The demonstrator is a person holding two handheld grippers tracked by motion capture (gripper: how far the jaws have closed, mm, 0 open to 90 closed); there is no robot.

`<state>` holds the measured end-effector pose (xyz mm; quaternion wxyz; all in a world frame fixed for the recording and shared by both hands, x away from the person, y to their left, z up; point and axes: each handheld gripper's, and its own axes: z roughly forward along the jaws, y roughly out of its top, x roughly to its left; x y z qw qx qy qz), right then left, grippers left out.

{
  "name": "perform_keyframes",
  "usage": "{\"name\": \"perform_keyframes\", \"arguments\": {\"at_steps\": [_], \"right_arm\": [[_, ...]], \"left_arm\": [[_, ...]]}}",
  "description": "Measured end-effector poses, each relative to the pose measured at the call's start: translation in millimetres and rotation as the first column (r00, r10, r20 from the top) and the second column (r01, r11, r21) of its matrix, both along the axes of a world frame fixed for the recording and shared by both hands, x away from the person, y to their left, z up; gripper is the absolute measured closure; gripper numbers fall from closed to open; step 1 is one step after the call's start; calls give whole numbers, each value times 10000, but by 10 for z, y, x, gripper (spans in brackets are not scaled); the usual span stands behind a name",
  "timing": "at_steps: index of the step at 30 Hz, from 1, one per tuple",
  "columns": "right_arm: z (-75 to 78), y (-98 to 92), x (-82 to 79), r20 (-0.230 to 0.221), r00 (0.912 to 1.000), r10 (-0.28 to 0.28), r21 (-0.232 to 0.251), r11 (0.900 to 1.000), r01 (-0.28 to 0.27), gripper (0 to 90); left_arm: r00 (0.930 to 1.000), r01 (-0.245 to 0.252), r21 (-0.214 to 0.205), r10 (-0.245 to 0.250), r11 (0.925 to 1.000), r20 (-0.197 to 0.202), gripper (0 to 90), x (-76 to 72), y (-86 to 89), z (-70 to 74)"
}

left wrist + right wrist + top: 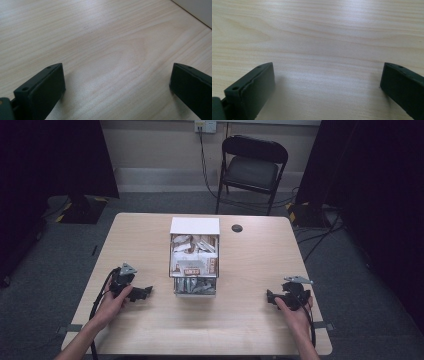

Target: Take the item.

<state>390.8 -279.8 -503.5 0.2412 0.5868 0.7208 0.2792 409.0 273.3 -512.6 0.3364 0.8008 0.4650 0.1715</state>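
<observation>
A wire-framed box (194, 261) with a white lid flap at its far end sits in the middle of the worktop (150, 320), packed with small wrapped packets (192, 251) in brown, white and silver. The left claw (143, 293) rests on the worktop to the near left of the box, the right claw (270, 298) to the near right, each well apart from it and pointing inward. Both gripper views show the black jaws spread wide over bare wood with nothing between them. The packets look light and soft, with crinkly, probably slippery film, so a pinch across the middle of one packet's flat body should hold better than a nip at a sealed edge, which may slide out. They lie jumbled and overlapping, so lifting one may drag its neighbours. The box itself seems light and likely to skid on the smooth wood if pushed from one side; steadying its near wall with one claw while the other reaches in from above looks sensible. What the packets contain cannot be made out.
</observation>
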Motion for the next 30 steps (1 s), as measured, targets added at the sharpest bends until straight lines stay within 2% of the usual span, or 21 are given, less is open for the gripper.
{"name": "perform_keyframes", "arguments": {"at_steps": [12, 13, 14, 15, 16, 19, 23, 24, 26, 30], "right_arm": [[10, 6, -7, -1, 10000, 57, -16, 10000, -57, 16], [16, 10, -11, 1, 9999, 109, -19, 9999, -109, 33], [37, 21, -21, -50, 9998, 179, 0, 9998, -179, 104], [37, 21, -21, -50, 9998, 179, 0, 9998, -179, 104], [61, 29, -35, 29, 9997, 242, 67, 9997, -242, 192], [57, 35, -30, -7, 9997, 237, 26, 9997, -237, 143], [72, 29, -39, 43, 9995, 311, 116, 9994, -312, 157], [94, 31, -54, 263, 9991, 329, 114, 9994, -332, 170], [120, 30, -64, 419, 9985, 340, 246, 9991, -350, 171], [148, 40, -76, 515, 9977, 439, 364, 9983, -458, 187]], "left_arm": [[10000, 1, -2, -1, 10000, -6, 0, 1, 0, 1], [10000, 4, 7, -4, 10000, -2, 0, 1, 0, 0], [10000, 25, 16, -25, 10000, -15, 0, 1, 2, 2], [10000, 25, 16, -25, 10000, -15, 0, 1, 2, 2], [10000, 9, -7, -9, 10000, -3, 0, 3, 0, 0], [10000, 13, -6, -13, 10000, 0, 0, 3, 0, 0], [10000, 11, -6, -11, 10000, -3, 0, 3, 0, 0], [10000, 11, -10, -11, 10000, -3, 0, 3, 0, 0], [10000, 13, -6, -13, 10000, -5, 0, 3, 0, 0], [10000, 7, -11, -7, 10000, -2, 0, 3, -1, 0]]}}
